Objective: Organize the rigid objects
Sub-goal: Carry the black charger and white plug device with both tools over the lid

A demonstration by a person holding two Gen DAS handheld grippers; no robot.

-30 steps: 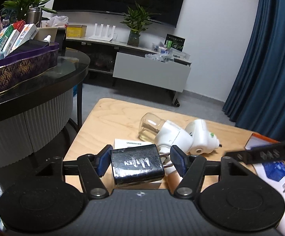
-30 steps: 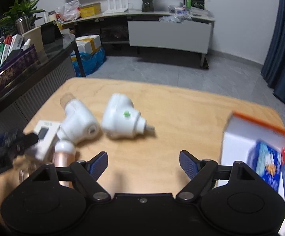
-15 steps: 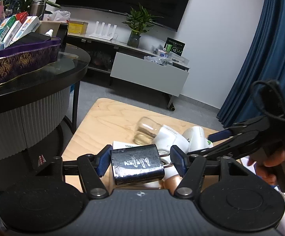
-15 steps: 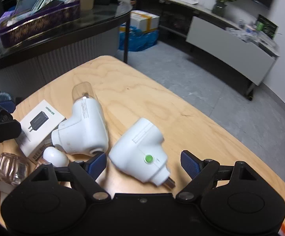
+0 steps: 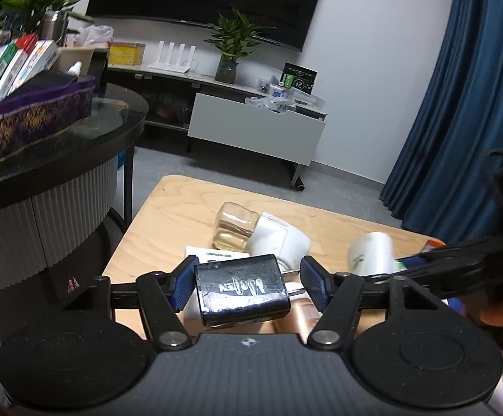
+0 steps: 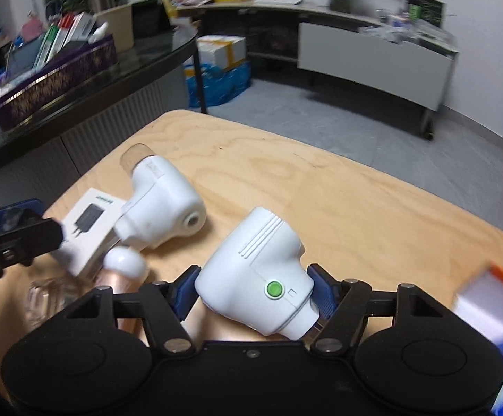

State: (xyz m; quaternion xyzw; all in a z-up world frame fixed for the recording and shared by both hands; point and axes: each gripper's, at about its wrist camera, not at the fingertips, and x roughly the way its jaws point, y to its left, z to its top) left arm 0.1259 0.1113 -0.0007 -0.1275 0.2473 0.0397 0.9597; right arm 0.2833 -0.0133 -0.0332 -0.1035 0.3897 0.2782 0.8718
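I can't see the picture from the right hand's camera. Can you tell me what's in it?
The right gripper is closing on a white plug-in device with a green button, which sits between its blue pads on a wooden table. To the left lie another white device and a small white charger box.

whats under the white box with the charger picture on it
The white box lies on the wooden table, its near end overlapping a clear glass bottle with a copper collar. One white plug-in device leans on its edge. Anything beneath the box's middle is covered.
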